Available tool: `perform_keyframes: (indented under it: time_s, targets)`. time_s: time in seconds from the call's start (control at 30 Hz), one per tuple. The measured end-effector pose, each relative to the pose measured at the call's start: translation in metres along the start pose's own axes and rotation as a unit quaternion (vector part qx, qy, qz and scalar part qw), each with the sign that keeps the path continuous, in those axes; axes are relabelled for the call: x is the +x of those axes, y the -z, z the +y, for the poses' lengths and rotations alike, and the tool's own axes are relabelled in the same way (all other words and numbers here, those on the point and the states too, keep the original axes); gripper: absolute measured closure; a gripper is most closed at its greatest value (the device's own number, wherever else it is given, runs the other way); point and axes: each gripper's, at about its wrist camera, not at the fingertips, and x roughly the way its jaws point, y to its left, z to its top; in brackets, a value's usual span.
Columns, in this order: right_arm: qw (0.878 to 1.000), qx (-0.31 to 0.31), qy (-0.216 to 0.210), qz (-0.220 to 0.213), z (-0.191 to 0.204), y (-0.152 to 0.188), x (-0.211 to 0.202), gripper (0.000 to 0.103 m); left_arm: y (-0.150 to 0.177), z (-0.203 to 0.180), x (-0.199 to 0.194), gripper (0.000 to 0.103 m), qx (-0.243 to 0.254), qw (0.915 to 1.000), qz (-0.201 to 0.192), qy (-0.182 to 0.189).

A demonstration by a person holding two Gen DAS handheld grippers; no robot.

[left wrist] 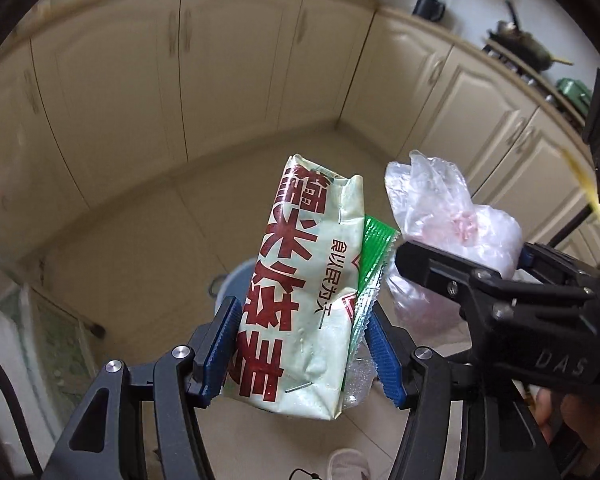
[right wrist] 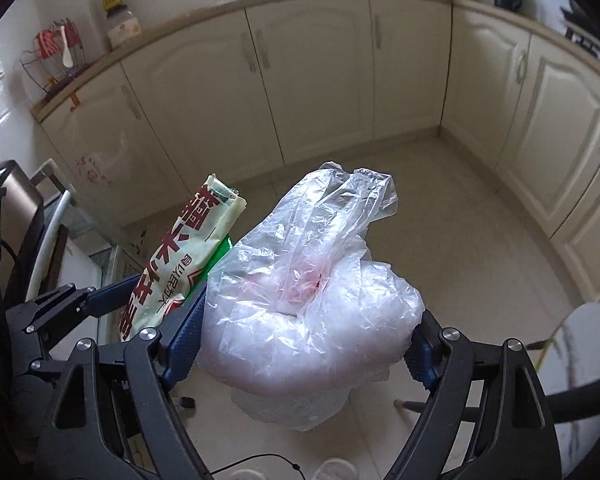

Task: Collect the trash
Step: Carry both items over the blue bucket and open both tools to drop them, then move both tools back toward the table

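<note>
My left gripper (left wrist: 302, 350) is shut on a pale green paper food bag (left wrist: 300, 280) with red characters, together with a green wrapper (left wrist: 374, 252) and a bit of clear film pressed against its right pad. My right gripper (right wrist: 304, 344) is shut on a crumpled clear plastic bag (right wrist: 312, 300) with something pink inside. Both grippers point down over the kitchen floor, side by side. The paper food bag (right wrist: 180, 264) shows at the left in the right wrist view, and the plastic bag (left wrist: 452, 220) at the right in the left wrist view. A grey bin (left wrist: 236, 280) peeks out on the floor behind the paper bag.
Cream cabinet doors (right wrist: 312, 80) run along the back and right. The beige tiled floor (right wrist: 460, 240) lies below. A worktop carries a wire rack (right wrist: 56, 60) at the left; a wok (left wrist: 528, 46) sits at the right. A white slipper (left wrist: 348, 464) shows at the bottom edge.
</note>
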Motion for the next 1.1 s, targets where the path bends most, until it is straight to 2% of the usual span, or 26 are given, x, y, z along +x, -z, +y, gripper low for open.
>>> perform_keyframes:
  time_s: [0.13, 0.2, 0.3, 0.4, 0.5, 0.57, 0.63, 0.73, 0.87, 0.97, 1.0, 1.03, 1.1]
  targets:
    - [0.998, 0.039, -0.020, 0.053, -0.020, 0.004, 0.085, 0.020, 0.048, 0.059, 0.029, 0.045, -0.017, 0.9989, 0.043, -0.003]
    - [0.995, 0.059, -0.030, 0.076, -0.031, 0.008, 0.123, 0.020, 0.071, 0.081, 0.040, 0.045, -0.004, 0.9972, 0.073, -0.017]
    - [0.991, 0.084, -0.035, 0.100, -0.045, 0.016, 0.164, 0.018, 0.107, 0.111, 0.042, 0.042, -0.001, 0.9956, 0.089, -0.030]
    - [0.989, 0.095, -0.040, 0.106, -0.055, 0.020, 0.182, 0.019, 0.142, 0.143, 0.032, 0.037, -0.016, 0.9947, 0.100, -0.018]
    - [0.990, 0.092, -0.038, 0.100, -0.058, 0.018, 0.183, 0.010, 0.173, 0.169, 0.008, 0.035, -0.006, 0.9949, 0.095, -0.034]
    - [0.992, 0.079, -0.032, 0.094, -0.057, 0.012, 0.178, 0.009, 0.191, 0.182, -0.019, 0.035, -0.005, 0.9958, 0.083, -0.038]
    - [0.995, 0.060, -0.017, 0.078, -0.050, 0.007, 0.160, 0.009, 0.207, 0.197, -0.053, 0.035, -0.014, 0.9969, 0.063, -0.044]
    - [0.998, 0.035, 0.001, 0.045, -0.025, -0.006, 0.121, 0.008, 0.223, 0.211, -0.114, 0.035, -0.017, 0.9969, 0.018, -0.075]
    - [0.999, -0.018, 0.029, -0.030, 0.007, -0.015, 0.040, 0.004, 0.268, 0.228, -0.225, 0.032, -0.010, 0.9918, -0.073, -0.104]
    - [0.993, -0.058, 0.043, -0.096, 0.030, -0.009, -0.037, 0.002, 0.305, 0.227, -0.310, 0.026, -0.002, 0.9843, -0.139, -0.108]
    - [0.990, -0.068, 0.051, -0.116, 0.036, -0.006, -0.062, 0.000, 0.318, 0.215, -0.336, 0.024, 0.005, 0.9813, -0.160, -0.106]
    - [0.986, -0.080, 0.058, -0.136, 0.043, -0.003, -0.088, 0.000, 0.350, 0.213, -0.367, 0.022, 0.012, 0.9779, -0.181, -0.104]
    - [0.976, -0.098, 0.079, -0.177, 0.055, 0.011, -0.141, 0.000, 0.381, 0.204, -0.423, 0.015, 0.030, 0.9698, -0.216, -0.110]
